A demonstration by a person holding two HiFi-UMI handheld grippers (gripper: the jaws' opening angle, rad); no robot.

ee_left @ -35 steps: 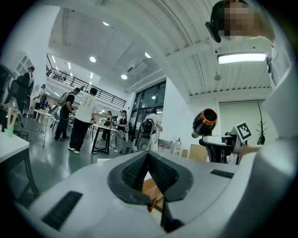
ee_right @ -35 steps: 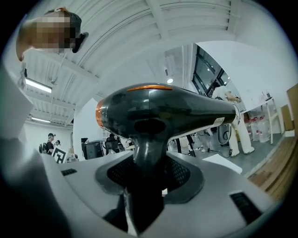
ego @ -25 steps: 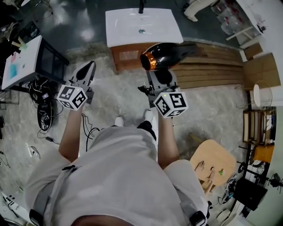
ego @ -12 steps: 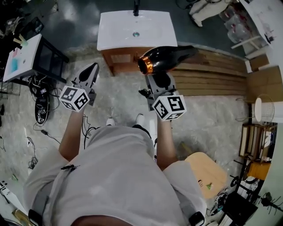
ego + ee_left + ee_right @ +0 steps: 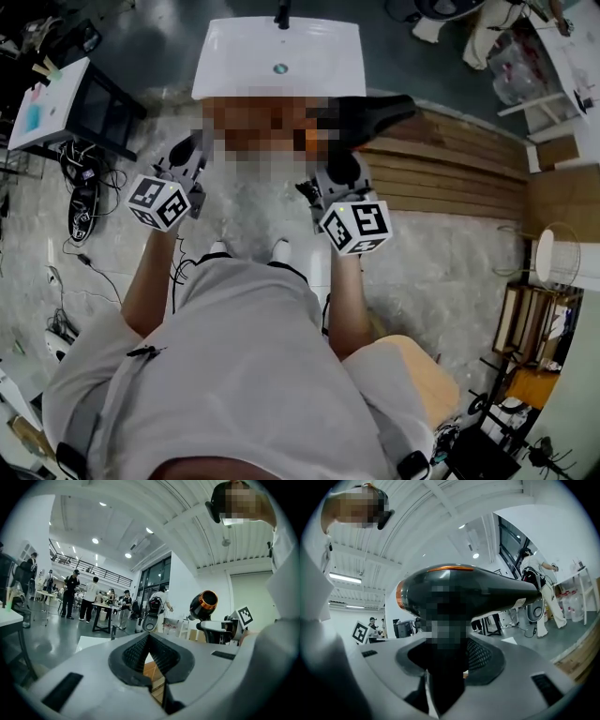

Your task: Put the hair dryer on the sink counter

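In front of the sink [image 5: 234, 66], the right gripper [image 5: 339, 173] clamps the hair dryer [image 5: 380, 112] by its handle; the left gripper [image 5: 149, 638] is closed, empty.

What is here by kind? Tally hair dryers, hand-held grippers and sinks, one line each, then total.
Hair dryer: 1
Hand-held grippers: 2, the left hand-held gripper and the right hand-held gripper
Sink: 1
Total: 4
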